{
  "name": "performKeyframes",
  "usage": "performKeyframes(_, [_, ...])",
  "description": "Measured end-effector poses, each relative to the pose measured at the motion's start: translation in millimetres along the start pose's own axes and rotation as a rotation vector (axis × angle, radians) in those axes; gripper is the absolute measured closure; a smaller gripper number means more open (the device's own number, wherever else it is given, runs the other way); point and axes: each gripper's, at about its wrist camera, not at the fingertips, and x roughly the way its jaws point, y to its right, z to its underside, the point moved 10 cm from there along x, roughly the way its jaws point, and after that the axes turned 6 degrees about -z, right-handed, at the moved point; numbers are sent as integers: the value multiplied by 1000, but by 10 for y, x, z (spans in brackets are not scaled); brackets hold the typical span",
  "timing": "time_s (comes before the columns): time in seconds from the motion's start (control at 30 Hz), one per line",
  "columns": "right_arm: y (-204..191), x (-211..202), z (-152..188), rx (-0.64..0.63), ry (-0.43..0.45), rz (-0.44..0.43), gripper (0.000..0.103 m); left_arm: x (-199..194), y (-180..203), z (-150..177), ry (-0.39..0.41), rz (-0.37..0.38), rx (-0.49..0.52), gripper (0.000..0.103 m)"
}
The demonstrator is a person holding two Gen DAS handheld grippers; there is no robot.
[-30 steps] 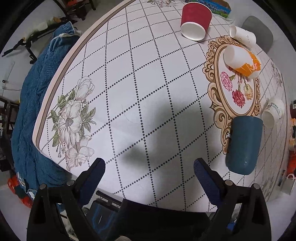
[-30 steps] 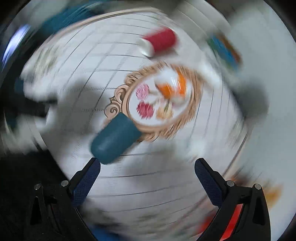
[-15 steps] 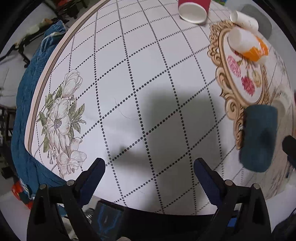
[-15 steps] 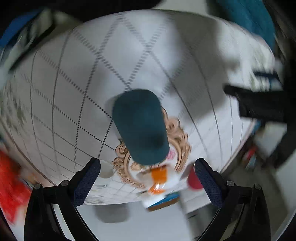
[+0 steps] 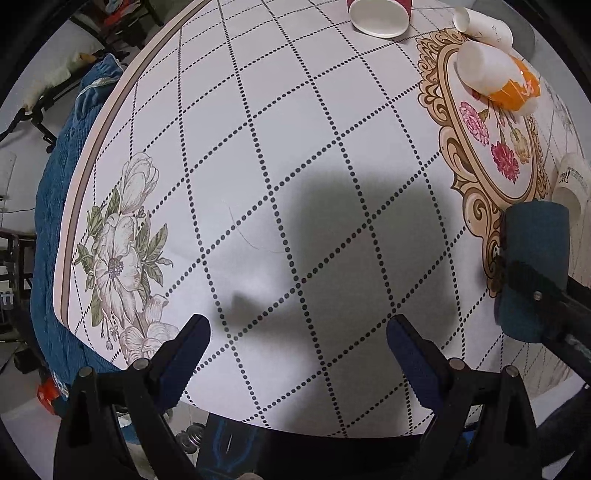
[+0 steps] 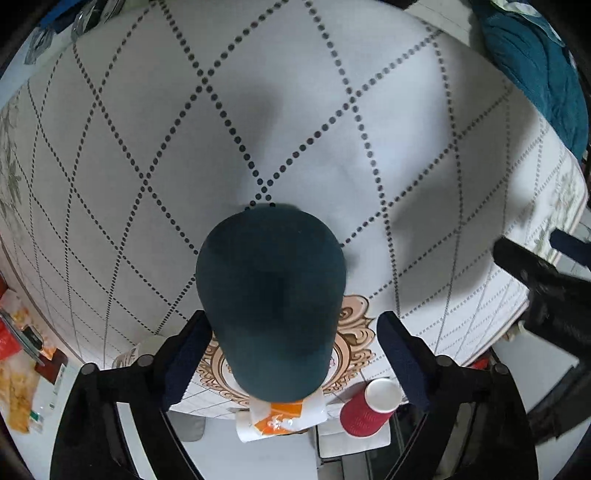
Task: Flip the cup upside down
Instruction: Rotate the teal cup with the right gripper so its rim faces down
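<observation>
The patterned table [image 5: 280,155] lies bare across its middle and near edge, giving wide passage in front of the left hand-held gripper [image 5: 298,349]. Obstacles crowd the far right side: a red cup [image 5: 380,14], a white cup [image 5: 484,27], an orange-and-white cup [image 5: 495,75] and another white cup [image 5: 570,184], close together. The teal cup [image 5: 532,273] stands between the right hand-held gripper [image 6: 293,350] fingers.

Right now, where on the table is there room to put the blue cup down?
The widest bare patch of the table lies between the flower print and the gold oval frame. It is crowded around that frame: the teal cup, orange-and-white cup, white cups and red cup.
</observation>
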Motion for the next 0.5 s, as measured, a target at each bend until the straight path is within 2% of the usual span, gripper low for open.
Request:
performKeyframes(0.07, [27,50,-10,1,-3,0,18,5,-9,-31,0,-1,0,5])
performKeyframes(0.17, [-5,148,-75,3,-17,-6,31,-13,-42,-30,0,-3,3,5])
performKeyframes(0.33, [80,231,-43,26,-16,8,31,-21,13,38,-4,-5,4,5])
performKeyframes(0.5, [119,215,-74,80,-5,-14,32,-24,36,117,-4,-2,-3,5])
